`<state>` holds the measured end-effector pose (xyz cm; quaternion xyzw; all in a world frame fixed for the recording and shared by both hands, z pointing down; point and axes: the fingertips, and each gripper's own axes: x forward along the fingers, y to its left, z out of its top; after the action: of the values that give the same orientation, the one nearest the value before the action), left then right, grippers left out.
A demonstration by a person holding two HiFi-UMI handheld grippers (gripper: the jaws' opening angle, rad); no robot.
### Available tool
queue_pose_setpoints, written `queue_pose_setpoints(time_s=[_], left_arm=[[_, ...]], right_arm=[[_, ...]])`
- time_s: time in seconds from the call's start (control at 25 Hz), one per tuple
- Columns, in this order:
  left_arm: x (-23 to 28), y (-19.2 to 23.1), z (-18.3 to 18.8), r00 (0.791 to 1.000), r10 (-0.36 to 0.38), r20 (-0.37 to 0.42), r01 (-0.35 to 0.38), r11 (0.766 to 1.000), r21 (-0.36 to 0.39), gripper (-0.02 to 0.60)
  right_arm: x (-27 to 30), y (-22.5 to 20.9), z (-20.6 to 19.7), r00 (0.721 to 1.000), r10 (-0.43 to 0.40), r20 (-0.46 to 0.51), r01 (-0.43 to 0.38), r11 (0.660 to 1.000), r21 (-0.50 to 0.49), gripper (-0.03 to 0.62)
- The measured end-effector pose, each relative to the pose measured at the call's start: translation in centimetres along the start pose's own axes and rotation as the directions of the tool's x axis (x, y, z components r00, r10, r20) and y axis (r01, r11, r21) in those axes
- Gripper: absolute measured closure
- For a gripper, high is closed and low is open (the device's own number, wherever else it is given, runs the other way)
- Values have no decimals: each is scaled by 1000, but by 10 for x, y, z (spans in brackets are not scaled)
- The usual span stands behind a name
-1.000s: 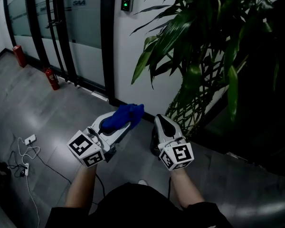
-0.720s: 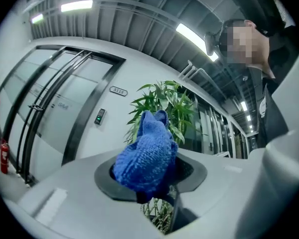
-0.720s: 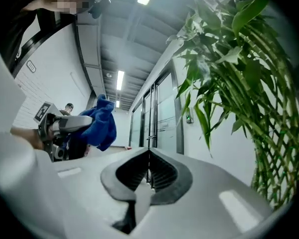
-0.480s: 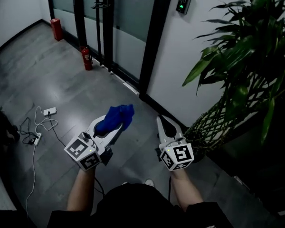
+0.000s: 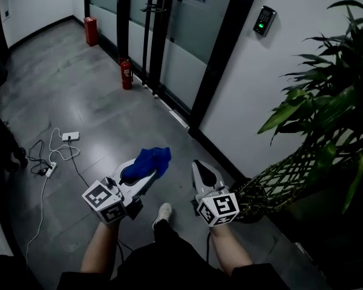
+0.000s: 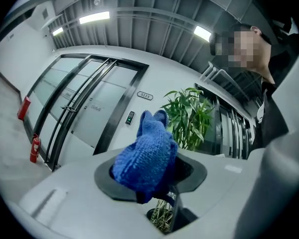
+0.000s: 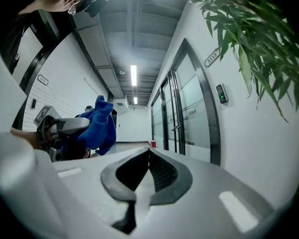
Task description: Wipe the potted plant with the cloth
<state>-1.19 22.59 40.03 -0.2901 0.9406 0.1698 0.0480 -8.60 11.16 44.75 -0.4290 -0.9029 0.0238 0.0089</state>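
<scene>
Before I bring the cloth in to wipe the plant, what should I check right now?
1. Cloth gripped: ok, the blue cloth is clamped in the left tool.
2. Other tool free: ok, the right tool is shut on nothing.
3. Cloth on leaves: not ok, the plant stands off to the right, apart from it.
4. Footing: ok, the floor cables lie left, away from the shoe.
5. Which leaves need wiping: cannot tell, too dim.
</scene>
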Motion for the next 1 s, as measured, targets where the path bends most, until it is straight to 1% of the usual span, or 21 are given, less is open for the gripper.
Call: queue_pose_setpoints(time_s=[0.12,0.2,0.28,0.4,0.52,0.6,0.68,0.8,0.92,1.0], left_arm=[[29,25,5,1000,0,0,0,1000,27,428],[47,38,0,999,9,-33,-7,997,72,428],[68,48,0,998,-1,-56,7,995,102,428],[102,63,15,999,-43,-27,45,994,97,428],[136,79,26,997,-83,-7,83,992,95,428],[159,93,27,994,-108,-6,109,990,90,428],[181,110,26,989,-143,-21,144,987,70,428],[215,128,26,976,-208,-59,210,977,27,428],[249,130,28,959,-278,-59,280,960,25,428],[270,125,25,940,-337,-54,338,941,19,428]], right_arm=[[33,-31,-2,1000,-13,3,13,1000,26,591],[54,-49,-6,1000,-23,-2,23,999,46,591],[74,-61,1,999,-30,15,29,999,45,591],[97,-77,22,998,-24,63,23,1000,18,591],[113,-106,31,995,-49,85,48,999,13,591],[123,-131,28,992,-85,91,83,996,24,591],[130,-157,23,985,-142,101,138,989,48,591],[131,-193,18,961,-252,116,242,966,95,591],[127,-228,18,937,-332,110,322,942,97,591],[122,-244,20,925,-365,104,359,931,71,591]])
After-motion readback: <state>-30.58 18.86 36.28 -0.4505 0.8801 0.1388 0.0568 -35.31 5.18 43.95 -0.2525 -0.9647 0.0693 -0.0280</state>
